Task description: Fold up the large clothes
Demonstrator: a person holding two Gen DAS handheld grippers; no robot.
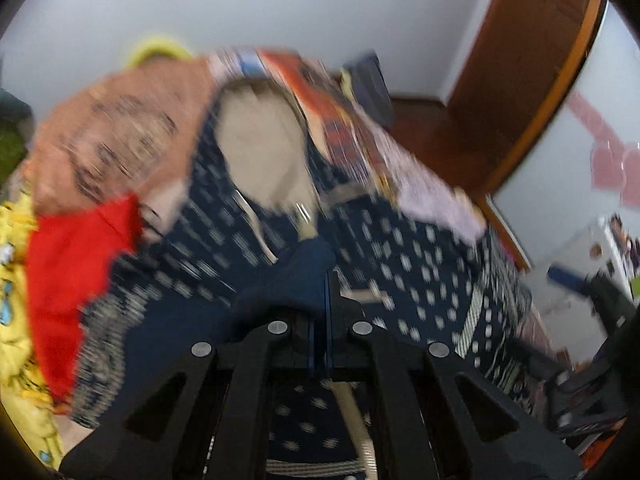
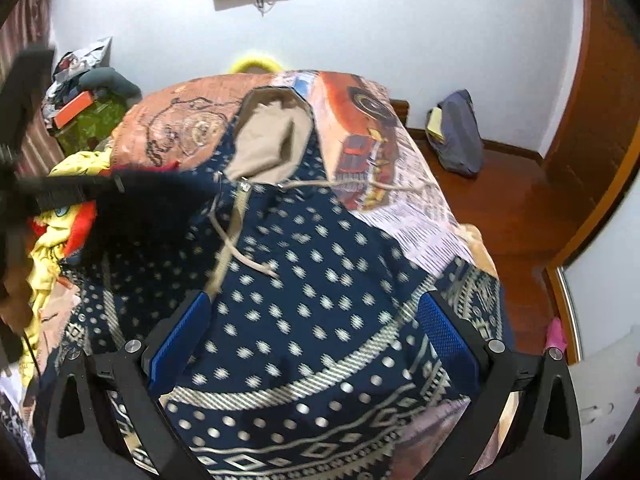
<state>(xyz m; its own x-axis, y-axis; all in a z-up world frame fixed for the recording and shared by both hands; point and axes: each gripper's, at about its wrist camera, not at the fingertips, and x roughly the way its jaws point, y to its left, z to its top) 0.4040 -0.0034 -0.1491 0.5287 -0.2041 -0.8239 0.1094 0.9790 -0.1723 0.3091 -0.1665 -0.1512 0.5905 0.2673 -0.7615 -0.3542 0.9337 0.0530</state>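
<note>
A navy hoodie [image 2: 312, 288] with pale dots and banded trim lies face up on the bed, its beige-lined hood [image 2: 268, 148] at the far end and its drawstrings loose. My right gripper [image 2: 314, 340] hovers open over the hoodie's lower body, with nothing between its blue pads [image 2: 180, 340]. My left gripper [image 1: 320, 320] is shut on a fold of the hoodie's navy cloth [image 1: 296, 276], which drapes over its fingertips. The left wrist view is blurred. In the right wrist view the left gripper [image 2: 116, 184] shows as a dark smear at the left, with dark cloth hanging from it.
The bedspread [image 2: 360, 136] carries a train print. Red cloth [image 1: 80, 264] and yellow cloth [image 1: 16, 280] are heaped at the bed's left side. A green bag [image 2: 92, 120] stands far left. On the wooden floor to the right sits a blue-grey bag [image 2: 456, 136], near a wooden door [image 2: 600, 100].
</note>
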